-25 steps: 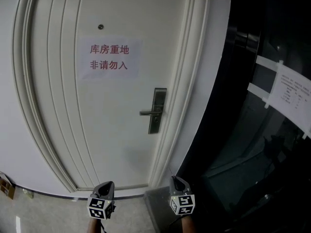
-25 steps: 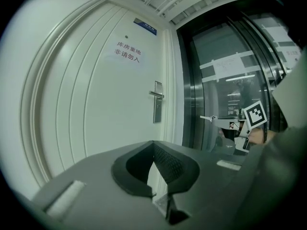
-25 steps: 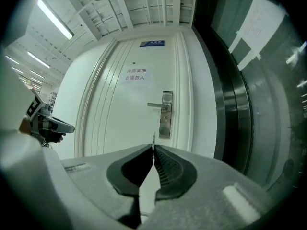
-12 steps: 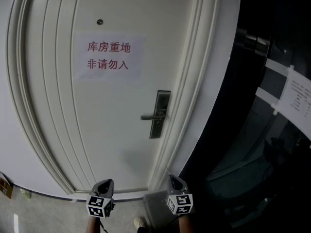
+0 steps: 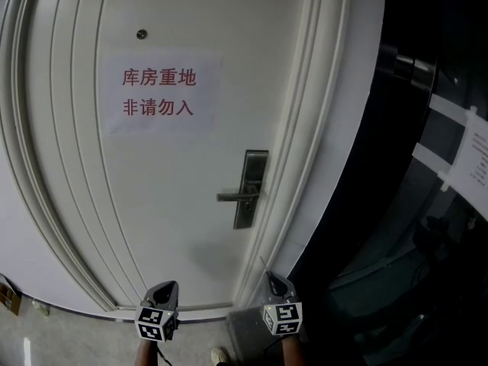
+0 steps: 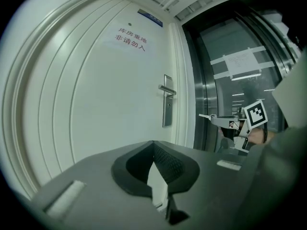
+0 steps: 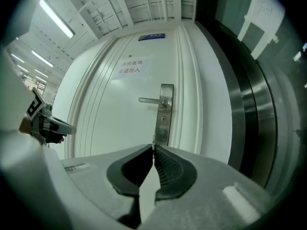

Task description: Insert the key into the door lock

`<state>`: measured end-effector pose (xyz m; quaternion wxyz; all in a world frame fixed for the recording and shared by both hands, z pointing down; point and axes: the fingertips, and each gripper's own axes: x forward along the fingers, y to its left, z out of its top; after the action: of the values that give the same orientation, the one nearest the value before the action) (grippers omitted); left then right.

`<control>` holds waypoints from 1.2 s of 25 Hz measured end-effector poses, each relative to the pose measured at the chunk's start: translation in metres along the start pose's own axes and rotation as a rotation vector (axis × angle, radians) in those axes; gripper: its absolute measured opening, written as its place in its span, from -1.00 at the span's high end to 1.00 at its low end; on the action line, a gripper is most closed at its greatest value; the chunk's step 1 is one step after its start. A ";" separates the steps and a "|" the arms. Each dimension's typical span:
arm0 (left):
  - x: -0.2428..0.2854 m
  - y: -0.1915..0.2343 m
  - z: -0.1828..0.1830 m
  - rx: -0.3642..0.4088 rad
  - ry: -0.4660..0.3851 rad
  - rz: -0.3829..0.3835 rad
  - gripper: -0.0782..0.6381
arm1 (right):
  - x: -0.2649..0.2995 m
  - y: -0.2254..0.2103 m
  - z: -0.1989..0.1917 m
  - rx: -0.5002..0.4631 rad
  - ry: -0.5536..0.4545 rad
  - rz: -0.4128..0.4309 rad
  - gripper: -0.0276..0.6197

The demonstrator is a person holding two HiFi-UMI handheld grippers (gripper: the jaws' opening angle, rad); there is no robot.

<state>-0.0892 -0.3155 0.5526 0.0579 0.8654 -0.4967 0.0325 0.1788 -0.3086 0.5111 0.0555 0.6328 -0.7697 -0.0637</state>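
Right gripper: jaws closed on key, thin blade tip poking past pads toward door.
Left gripper: jaws together, empty, alongside.
Door lock: at door's right edge, well apart from key. Keyhole sits below lever handle.
Key judged light, stiff, thin, smooth metal; likely to pivot or slide back in pads on contact.
Grip belongs on bow, blade left free. Firm pinch, square approach.
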 end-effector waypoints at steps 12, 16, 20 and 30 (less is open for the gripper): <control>0.036 0.012 -0.002 -0.016 0.023 0.009 0.78 | 0.058 -0.019 0.042 -0.339 -0.026 0.002 0.89; 0.048 0.017 -0.002 -0.025 0.023 0.018 0.78 | 0.077 -0.023 0.056 -0.451 -0.037 -0.003 0.89; 0.057 0.020 -0.001 -0.031 0.020 0.027 0.78 | 0.094 -0.024 0.063 -0.550 -0.044 -0.006 0.89; 0.075 0.032 -0.005 -0.048 0.029 0.047 0.78 | 0.134 -0.027 0.061 -0.805 -0.007 -0.047 0.89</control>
<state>-0.0788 -0.3950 0.5681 0.0850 0.8513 -0.5166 0.0343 0.1685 -0.4437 0.4469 0.2949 0.5776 -0.6688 -0.3636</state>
